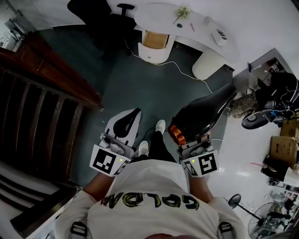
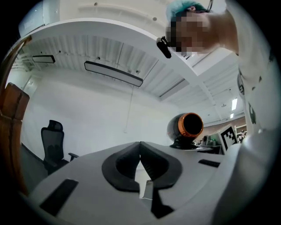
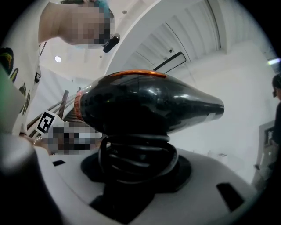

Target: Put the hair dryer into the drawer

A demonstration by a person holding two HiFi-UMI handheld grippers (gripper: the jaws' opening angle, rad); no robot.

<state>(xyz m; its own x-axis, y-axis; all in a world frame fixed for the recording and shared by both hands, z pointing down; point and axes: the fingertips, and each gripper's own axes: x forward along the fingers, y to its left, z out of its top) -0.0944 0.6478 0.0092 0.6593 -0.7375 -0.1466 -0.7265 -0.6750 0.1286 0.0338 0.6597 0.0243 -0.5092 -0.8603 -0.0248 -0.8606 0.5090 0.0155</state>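
A glossy black hair dryer (image 1: 205, 114) with an orange ring at its rear end is held in my right gripper (image 1: 192, 142), which is shut on its handle. In the right gripper view the hair dryer's body (image 3: 145, 103) lies across the frame, and the black cord (image 3: 138, 156) is wound round the handle between the jaws. My left gripper (image 1: 122, 125) is shut and holds nothing; its pads meet at the middle of the left gripper view (image 2: 140, 160). From there the dryer's orange end (image 2: 189, 125) shows to the right. Both grippers are held in front of the person's chest.
Dark wooden furniture (image 1: 44, 88) fills the left side. Ahead on the dark floor are a black office chair (image 1: 100, 14), a curved white desk (image 1: 187, 23) and a white cable (image 1: 180, 70). Boxes (image 1: 282, 149) and a fan (image 1: 266, 214) crowd the right.
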